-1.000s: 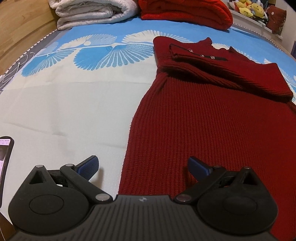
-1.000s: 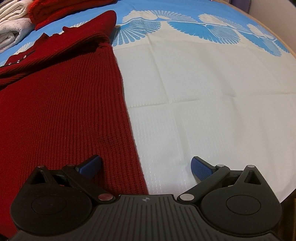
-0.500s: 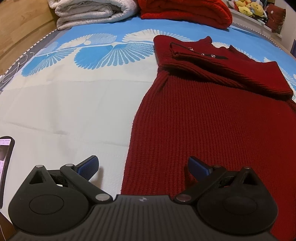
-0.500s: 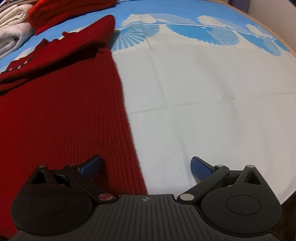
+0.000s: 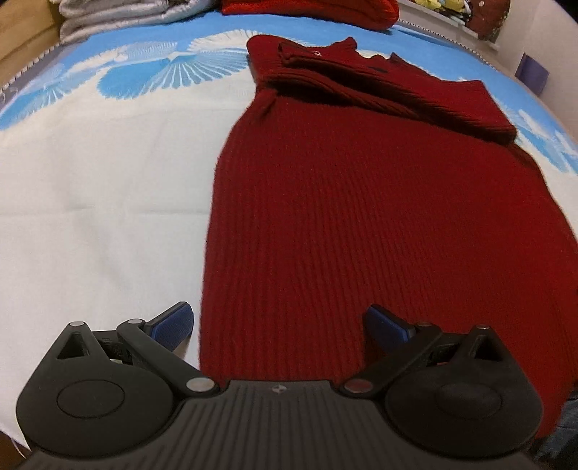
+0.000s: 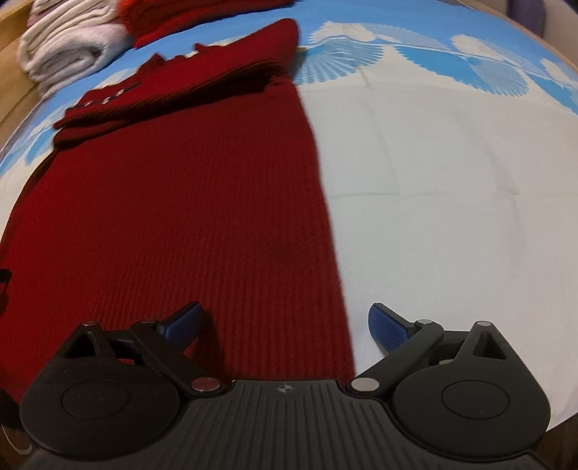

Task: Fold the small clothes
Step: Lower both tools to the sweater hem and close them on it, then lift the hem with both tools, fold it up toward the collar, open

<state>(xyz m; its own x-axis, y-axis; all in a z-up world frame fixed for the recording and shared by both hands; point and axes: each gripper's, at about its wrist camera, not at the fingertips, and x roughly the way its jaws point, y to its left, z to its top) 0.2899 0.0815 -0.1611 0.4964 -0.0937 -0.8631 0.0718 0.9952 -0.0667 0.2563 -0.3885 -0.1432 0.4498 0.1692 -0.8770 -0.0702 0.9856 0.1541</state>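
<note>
A dark red sweater (image 5: 361, 202) lies flat on a white-and-blue bed (image 5: 90, 188). Beyond it sit folded blankets (image 6: 68, 47). Left gripper (image 5: 280, 325) and right gripper (image 6: 285, 321) hover over its hem, jaws wide.

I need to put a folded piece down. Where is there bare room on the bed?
Bare white sheet lies right of the dark red sweater, running up to the blue fan print. A second bare stretch lies left of the sweater. The far edge is crowded: the white folded blanket and the bright red knit.
</note>
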